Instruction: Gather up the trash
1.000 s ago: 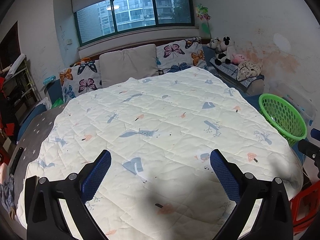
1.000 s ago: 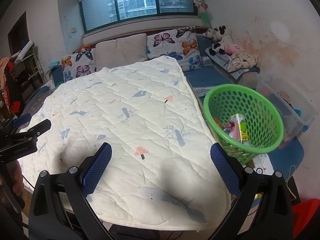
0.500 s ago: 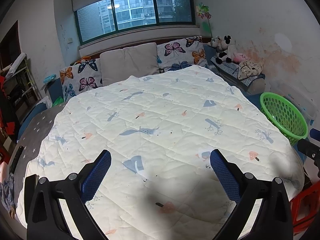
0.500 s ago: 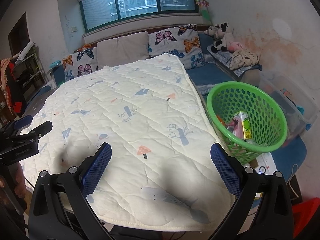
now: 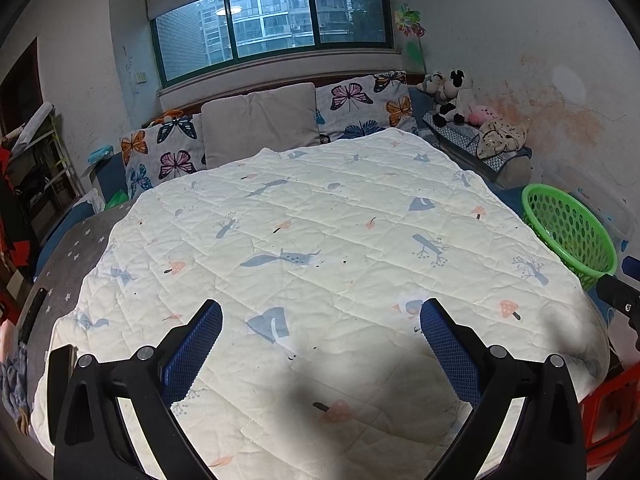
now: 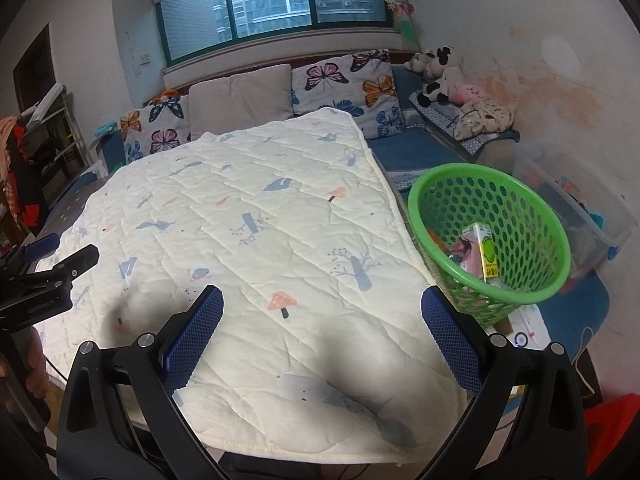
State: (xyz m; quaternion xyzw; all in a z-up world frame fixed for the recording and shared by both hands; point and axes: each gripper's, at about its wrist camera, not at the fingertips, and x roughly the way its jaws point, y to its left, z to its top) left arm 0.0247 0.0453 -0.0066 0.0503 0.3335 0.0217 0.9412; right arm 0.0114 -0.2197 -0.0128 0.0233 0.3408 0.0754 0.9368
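A green perforated basket (image 6: 490, 236) stands on the floor right of the bed; it also shows in the left wrist view (image 5: 568, 228). It holds trash: a small carton (image 6: 486, 250) and pink wrappers (image 6: 464, 252). My left gripper (image 5: 320, 344) is open and empty above the near part of the white quilt (image 5: 320, 240). My right gripper (image 6: 322, 332) is open and empty over the quilt's near right corner (image 6: 280, 240), left of the basket. I see no loose trash on the quilt.
Butterfly pillows (image 5: 360, 104) and a grey cushion (image 5: 260, 124) line the headboard under the window. Plush toys (image 5: 452, 96) sit at the far right. A clear storage bin (image 6: 572, 200) stands behind the basket. A red stool (image 6: 612, 428) is at the lower right.
Both grippers have drifted slightly back and up; the basket sits a little further right in each view. Both stay open and empty.
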